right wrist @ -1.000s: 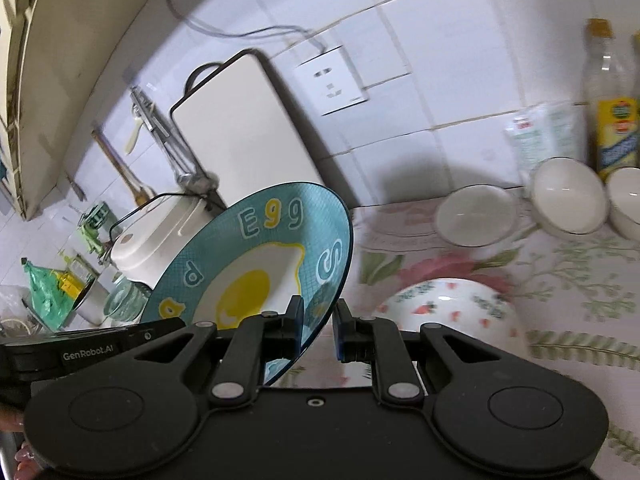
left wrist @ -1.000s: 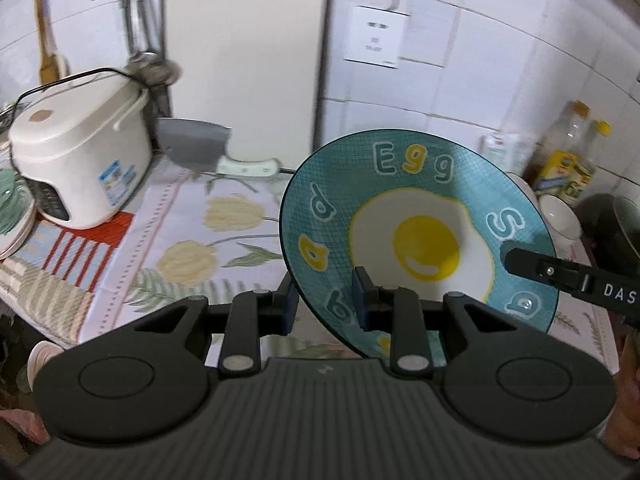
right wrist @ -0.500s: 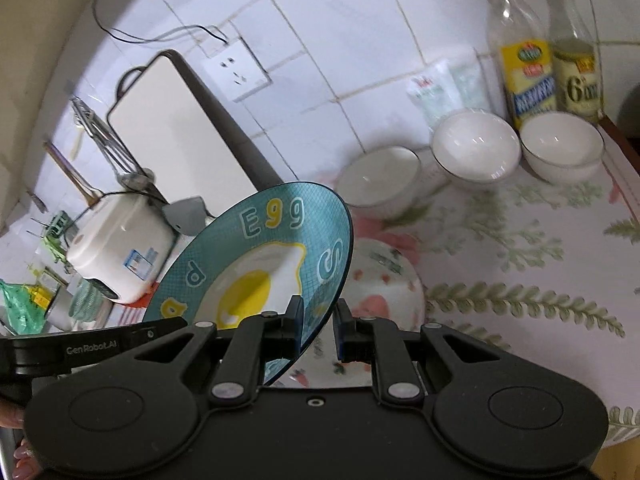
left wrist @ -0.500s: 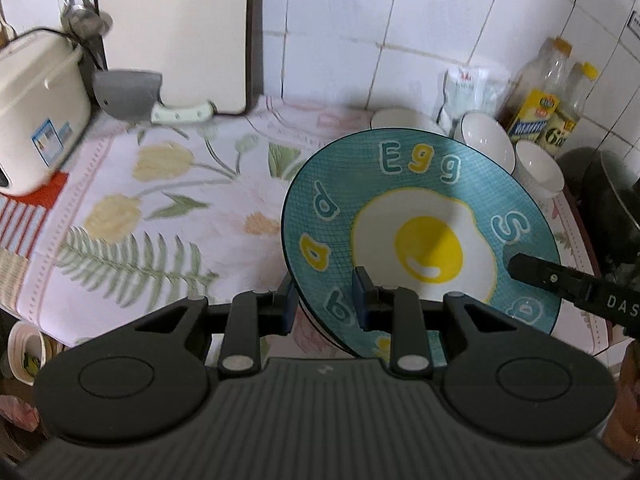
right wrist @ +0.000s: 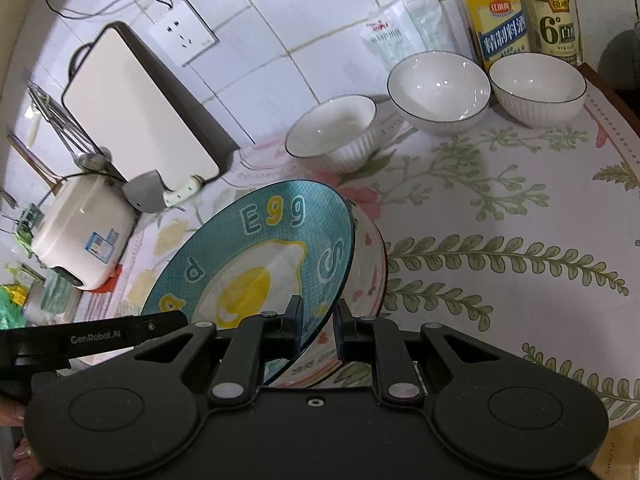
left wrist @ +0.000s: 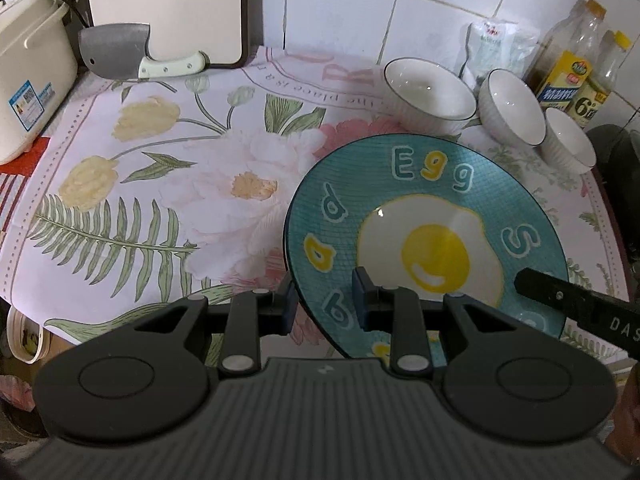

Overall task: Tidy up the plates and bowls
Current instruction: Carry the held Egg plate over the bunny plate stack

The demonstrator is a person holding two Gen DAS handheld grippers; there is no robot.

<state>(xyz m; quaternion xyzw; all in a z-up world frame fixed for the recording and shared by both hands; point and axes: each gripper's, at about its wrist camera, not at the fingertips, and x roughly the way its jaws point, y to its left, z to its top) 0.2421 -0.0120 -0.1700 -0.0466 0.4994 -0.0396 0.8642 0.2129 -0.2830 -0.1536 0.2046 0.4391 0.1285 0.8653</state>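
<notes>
The left gripper point(left wrist: 323, 295) pinches the near rim of the teal egg plate point(left wrist: 426, 240) at about seven o'clock on its face, one finger above and one below. The right gripper point(right wrist: 318, 322) grips the same plate point(right wrist: 256, 256) on the opposite edge, at about five o'clock, jaws narrow on the rim. The plate is tilted, held just over a patterned bowl point(right wrist: 370, 264) that stands on the counter point(right wrist: 500, 208), covered by a floral cloth. Toward one o'clock from the plate three white bowls point(right wrist: 438, 90) stand in a row before two bottles point(right wrist: 494, 12). At eleven o'clock a cleaver point(left wrist: 116, 52) leans at a cutting board point(left wrist: 168, 4), beside a rice cooker point(left wrist: 28, 80).
</notes>
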